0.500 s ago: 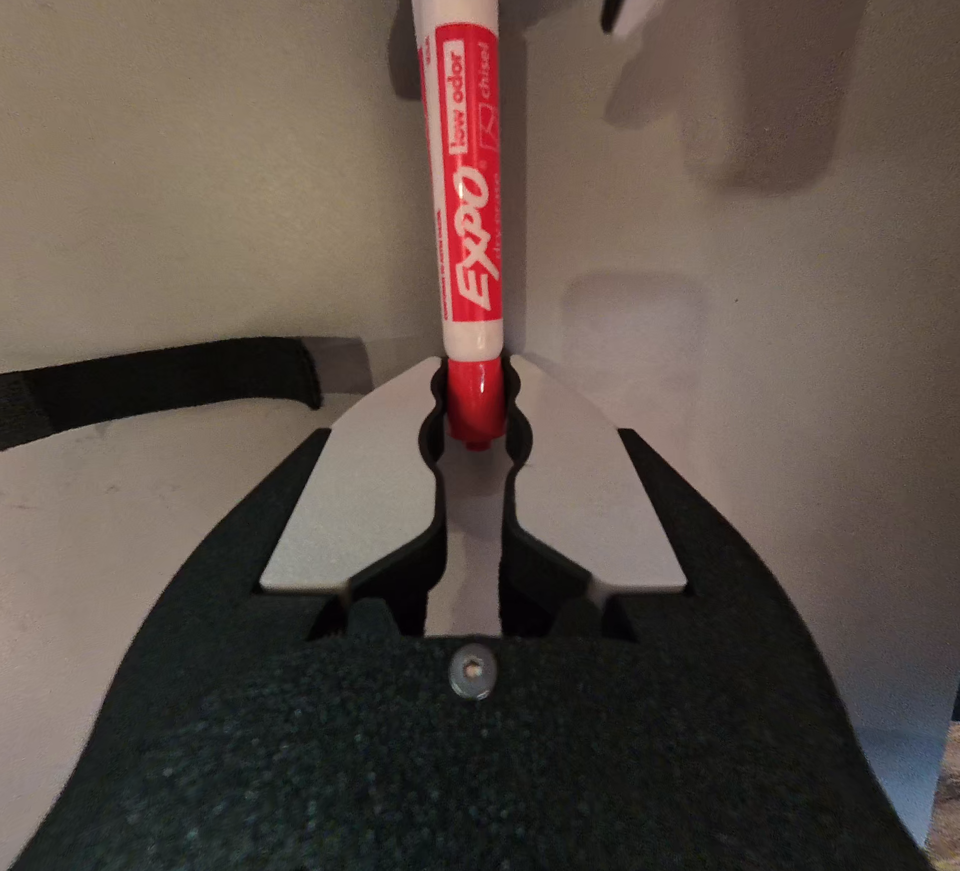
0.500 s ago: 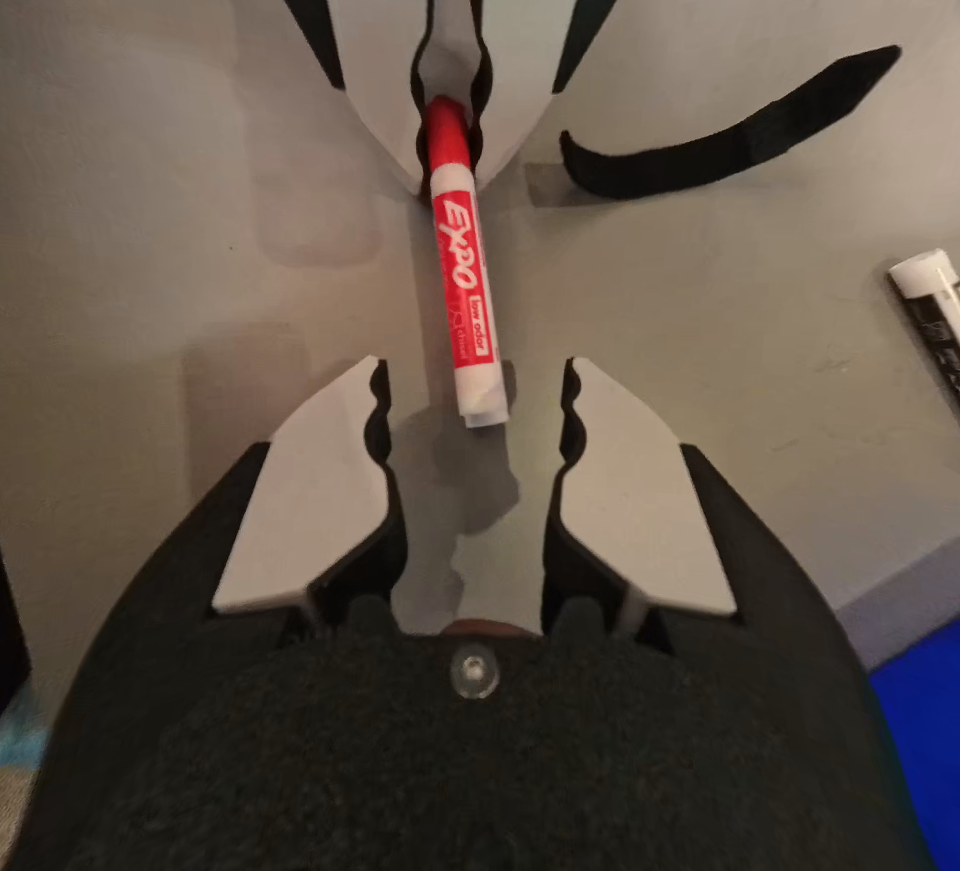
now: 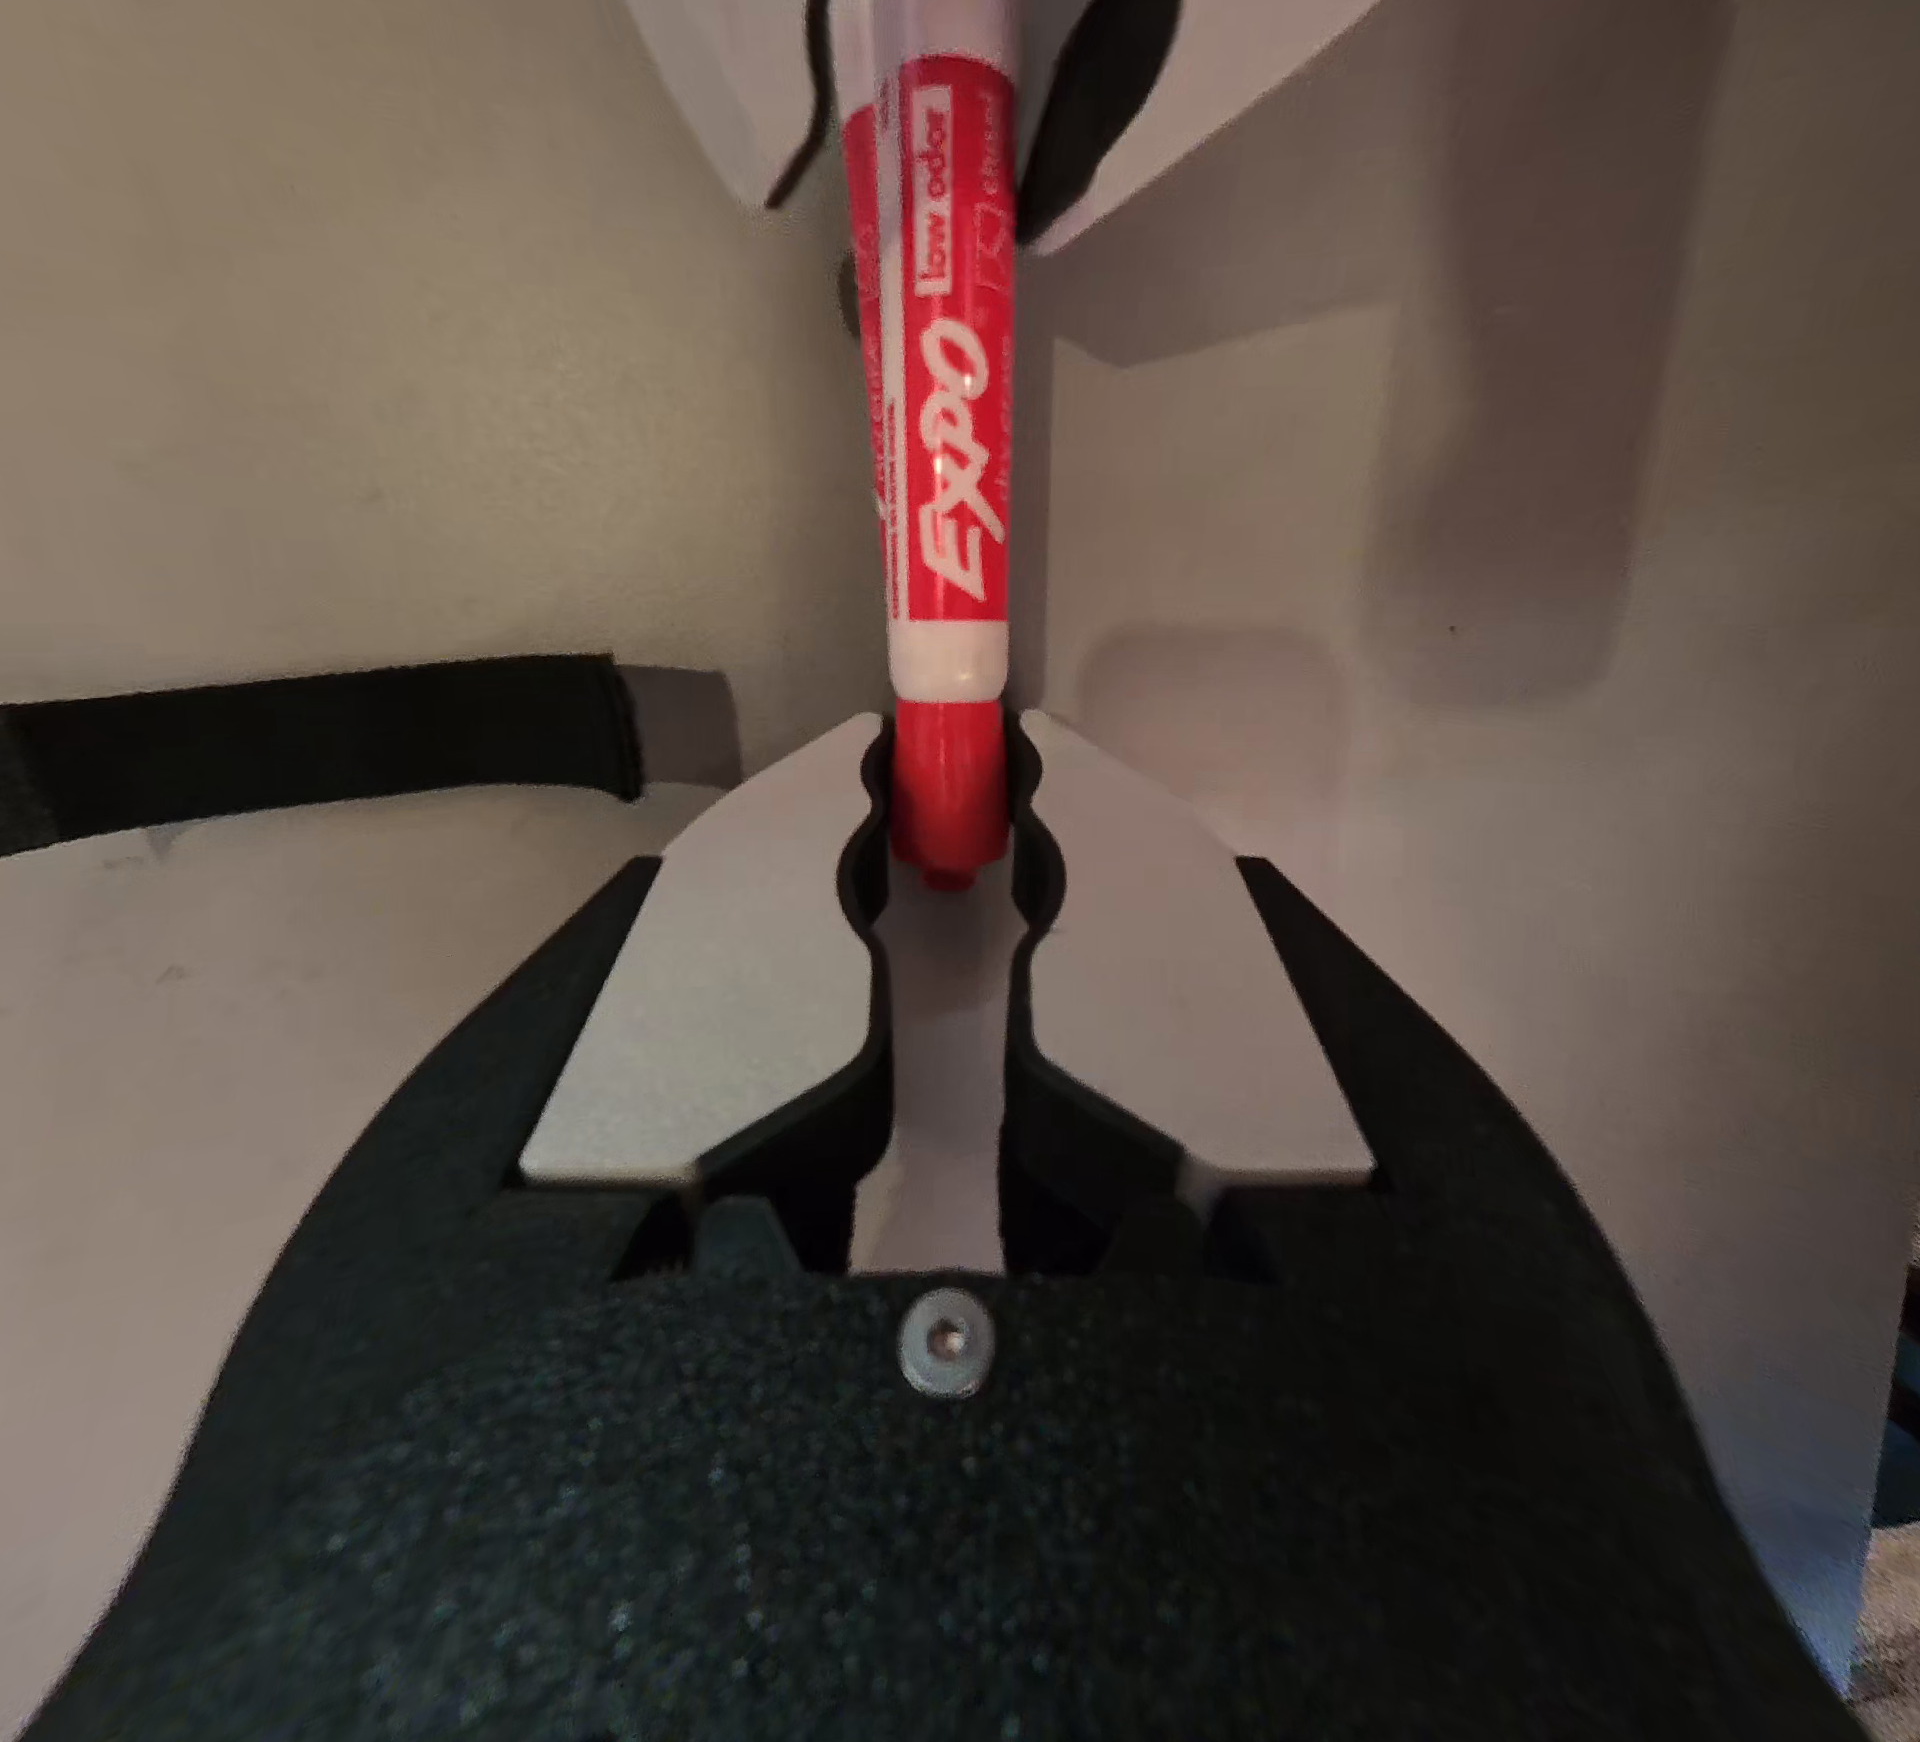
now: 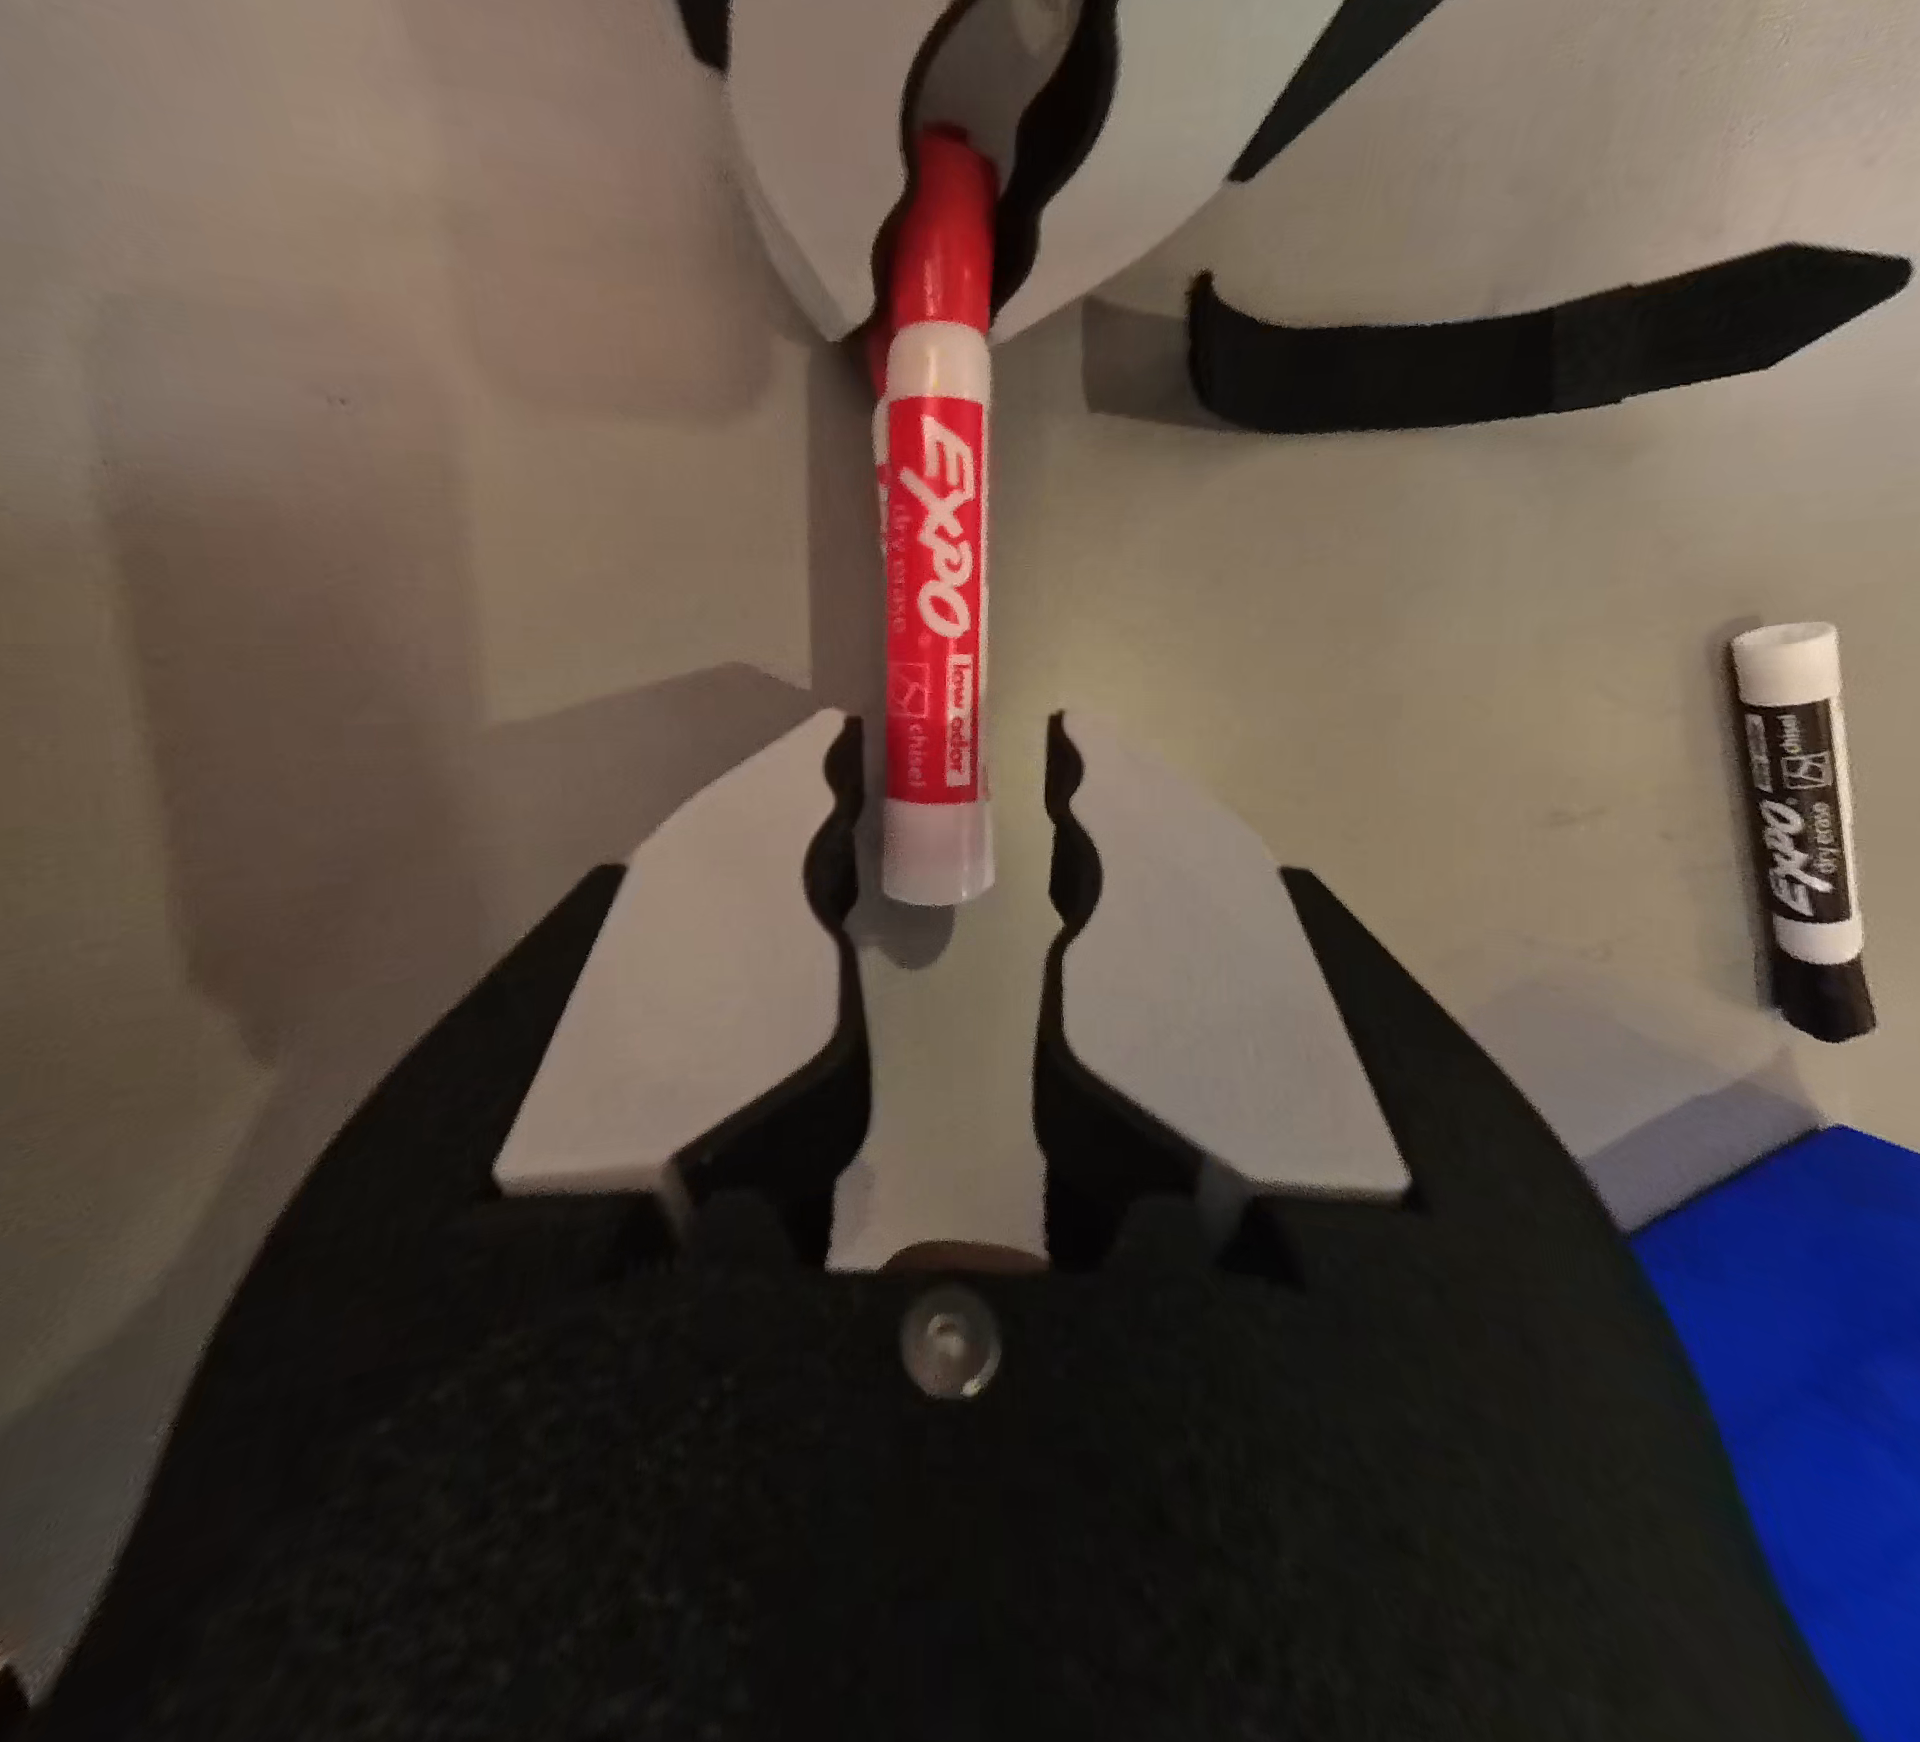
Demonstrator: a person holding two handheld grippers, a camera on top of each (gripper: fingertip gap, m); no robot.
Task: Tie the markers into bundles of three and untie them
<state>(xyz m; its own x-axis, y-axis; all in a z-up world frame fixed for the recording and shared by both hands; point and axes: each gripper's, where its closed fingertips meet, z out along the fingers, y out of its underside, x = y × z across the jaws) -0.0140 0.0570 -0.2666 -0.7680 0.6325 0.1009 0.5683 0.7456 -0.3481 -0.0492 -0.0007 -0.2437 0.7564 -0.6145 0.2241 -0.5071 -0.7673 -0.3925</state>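
Claw (image 4: 951,819) on my right side is the nearest thing in the right wrist view, and I am holding its two sides apart with a gap between them. The white end of the red marker (image 4: 932,591) is sitting in that gap, close to one side, but nothing is squeezing it there. I think I am keeping this claw wide so the marker's end can slide in before I pinch it.

Farther off, my left claw (image 3: 945,793) is gripping the red cap end tight, so the marker is sticking straight out toward my other hand. I think I am holding it by the cap so the long white part is free to be taken. The marker looks to be up off the pale bench (image 4: 1351,653), though I cannot tell for sure.

Off to the side, a black marker (image 4: 1797,830) is lying alone on the bench, well apart from the red one. Beyond it, a black strap (image 4: 1538,352) is lying flat near my left claw. I guess it is waiting there to wrap three markers together.
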